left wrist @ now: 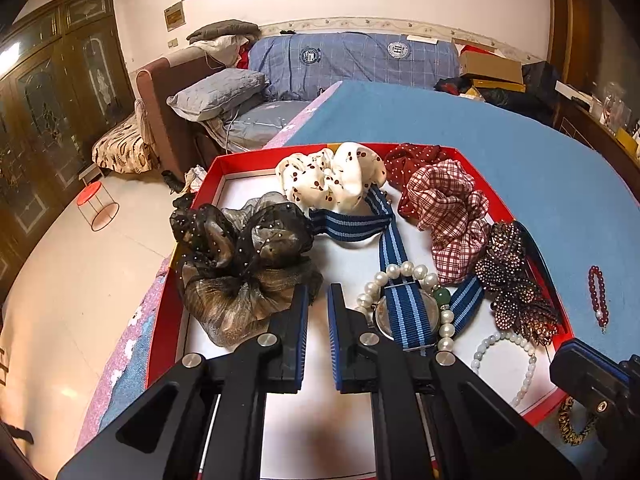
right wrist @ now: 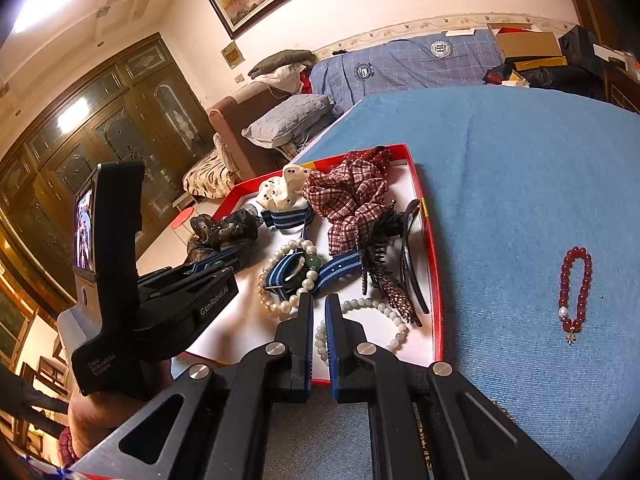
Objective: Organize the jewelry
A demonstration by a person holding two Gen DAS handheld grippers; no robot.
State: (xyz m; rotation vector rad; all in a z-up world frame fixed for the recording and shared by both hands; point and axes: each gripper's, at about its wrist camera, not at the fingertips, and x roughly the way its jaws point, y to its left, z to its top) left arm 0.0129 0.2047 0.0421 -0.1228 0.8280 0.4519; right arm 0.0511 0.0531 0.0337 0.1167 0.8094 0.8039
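Red tray (left wrist: 516, 192), white floor inside, sits on a blue cloth (left wrist: 520, 128) covering the table. Contents, left to right in the left wrist view:

- Black and bronze gauze scrunchie (left wrist: 244, 264), dotted with small beads, bunched at the tray's left side.
- Cream scrunchie (left wrist: 332, 176) with dark red cherry print, at the far rim.
- Watch (left wrist: 404, 316) on a navy strap with pale blue stripes; face down, strap running over its back. Long axis runs from the far rim toward the camera, with a second length of strap branching left under the cream scrunchie.
- White pearl bracelet (left wrist: 400, 270) with one green bead, looped around the watch.
- Red-and-white plaid scrunchie (left wrist: 452, 216), a dark red dotted scrunchie (left wrist: 408, 158) behind it.
- Rhinestone hair clip (left wrist: 516, 280), brown and black, lying along the right wall.
- Pale bead bracelet (left wrist: 516, 360), near right corner.

Outside the tray, on the cloth to its right: dark red bead bracelet (right wrist: 574, 292), one white bead and a small charm at its near end, long axis running away from the camera.

Left gripper (left wrist: 318, 300): clenched, nothing between the pads, tips over the tray floor between gauze scrunchie and watch. Its body reads "GenRobot.AI" and "Data Acquisition System" in the right wrist view.

Right gripper (right wrist: 319, 306): clenched, nothing gripped, tips just above the pale bead bracelet.
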